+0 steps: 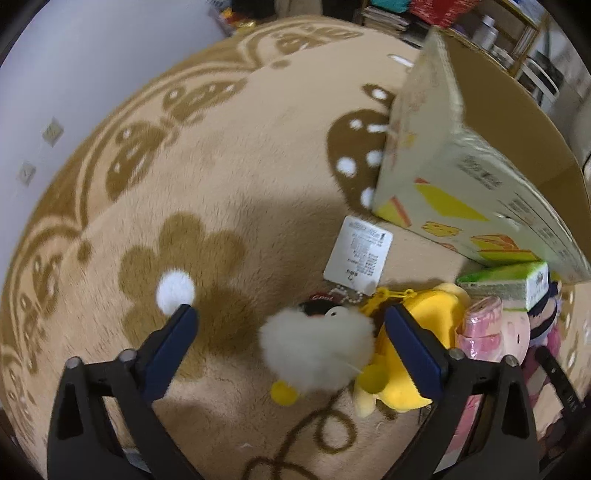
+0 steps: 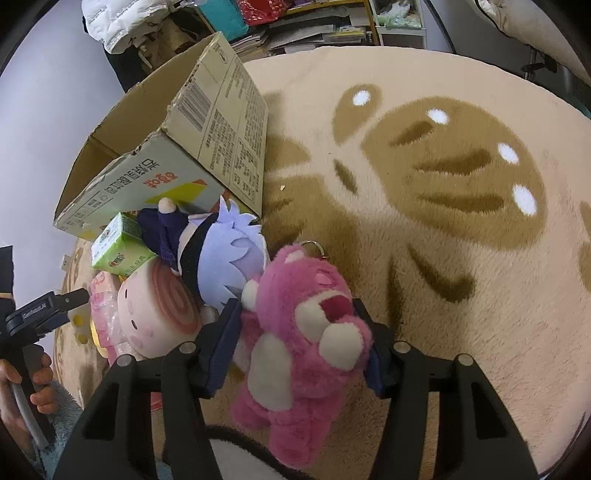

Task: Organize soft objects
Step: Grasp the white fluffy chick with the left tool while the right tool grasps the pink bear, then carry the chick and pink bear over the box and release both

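In the right wrist view my right gripper (image 2: 295,332) is shut on a pink plush bear (image 2: 306,332), held between both pads. Beside it lie a purple-haired doll (image 2: 221,254) and a pink round plush (image 2: 162,314). In the left wrist view my left gripper (image 1: 291,325) is open, its jaws wide apart above a white fluffy pom-pom toy (image 1: 314,350) that lies on the rug. A yellow plush (image 1: 402,354) with a paper tag (image 1: 358,254) lies under the right finger. The open cardboard box (image 1: 461,147) stands just behind the toys and also shows in the right wrist view (image 2: 177,147).
A beige and brown patterned rug (image 2: 443,258) covers the floor. A green carton (image 1: 506,284) and a pink wrapped pack (image 1: 480,325) lie by the box. The carton also shows in the right wrist view (image 2: 118,247). Shelves with clutter (image 2: 314,26) stand behind.
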`<state>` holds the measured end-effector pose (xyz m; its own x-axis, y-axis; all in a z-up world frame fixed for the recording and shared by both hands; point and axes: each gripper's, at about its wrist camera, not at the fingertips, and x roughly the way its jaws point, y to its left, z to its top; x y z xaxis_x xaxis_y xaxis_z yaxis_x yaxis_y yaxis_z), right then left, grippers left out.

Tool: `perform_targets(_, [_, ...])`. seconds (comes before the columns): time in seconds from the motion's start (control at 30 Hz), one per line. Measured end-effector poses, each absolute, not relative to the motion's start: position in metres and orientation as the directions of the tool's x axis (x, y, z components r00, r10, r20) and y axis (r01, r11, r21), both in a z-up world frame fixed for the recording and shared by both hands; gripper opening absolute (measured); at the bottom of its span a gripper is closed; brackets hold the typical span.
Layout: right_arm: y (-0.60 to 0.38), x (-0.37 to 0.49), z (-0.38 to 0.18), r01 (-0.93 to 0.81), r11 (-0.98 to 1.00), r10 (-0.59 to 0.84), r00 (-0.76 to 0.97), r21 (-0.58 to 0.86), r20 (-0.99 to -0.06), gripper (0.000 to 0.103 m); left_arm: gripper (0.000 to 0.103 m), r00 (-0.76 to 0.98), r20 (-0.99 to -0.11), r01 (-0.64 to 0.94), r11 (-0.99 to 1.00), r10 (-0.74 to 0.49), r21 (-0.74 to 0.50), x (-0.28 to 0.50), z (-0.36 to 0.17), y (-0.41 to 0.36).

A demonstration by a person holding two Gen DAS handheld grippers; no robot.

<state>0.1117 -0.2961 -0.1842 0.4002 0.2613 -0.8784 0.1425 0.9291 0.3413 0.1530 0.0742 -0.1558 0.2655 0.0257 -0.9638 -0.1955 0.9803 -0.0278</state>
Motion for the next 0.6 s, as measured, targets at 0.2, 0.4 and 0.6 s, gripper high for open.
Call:
perform_targets(0.2, [-0.303, 0.110, -0.189, 0.149, 0.923, 0.273, 0.398, 0.356, -0.876, 0.059, 0.050, 0.188, -0.982, -0.196, 0.978, -0.031, -0.069, 0.153, -0.172, 0.074])
perform_targets(0.4, [-0.303, 0.107, -0.187, 0.138, 0.930, 0.261, 0.400, 0.339, -0.879, 0.056, 0.036, 0.186, -0.980, -0.163, 0.982, -0.064, -0.095, 0.152, -0.175, 0.066])
perform_targets(0.6, [-0.301, 0.105, -0.182, 0.140, 0.927, 0.263, 0.416, 0.347, -0.870, 0.054, 0.032, 0.229, -0.971, -0.151, 0.983, -0.065, -0.101, 0.154, -0.170, 0.063])
